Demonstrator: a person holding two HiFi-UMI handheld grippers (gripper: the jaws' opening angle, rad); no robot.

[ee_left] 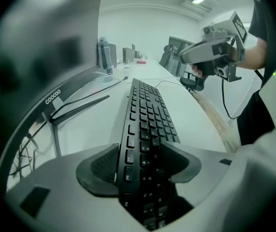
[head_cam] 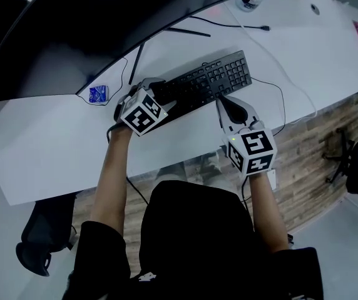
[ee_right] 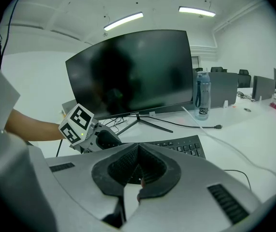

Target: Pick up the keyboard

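A black keyboard (head_cam: pixel 207 80) lies slantwise on the white desk (head_cam: pixel 60 149) in front of the monitor. My left gripper (head_cam: pixel 161 97) is at its left end. In the left gripper view the keyboard (ee_left: pixel 147 115) runs away between the jaws, and my left gripper (ee_left: pixel 143 161) is shut on it, one pad on the back edge and the other on the front keys. My right gripper (head_cam: pixel 225 102) is shut with nothing in it, its tips at the keyboard's front edge near the right end. The right gripper view shows the keyboard (ee_right: pixel 181 146) just beyond the closed right gripper (ee_right: pixel 138 158).
A large curved monitor (head_cam: pixel 72 36) on a thin-legged stand (head_cam: pixel 185 31) stands behind the keyboard. A water bottle (ee_right: pixel 202 95) and a loose cable (head_cam: pixel 241 25) lie further back. A small blue-and-white item (head_cam: pixel 97 94) sits left. The desk's front edge is close to my body.
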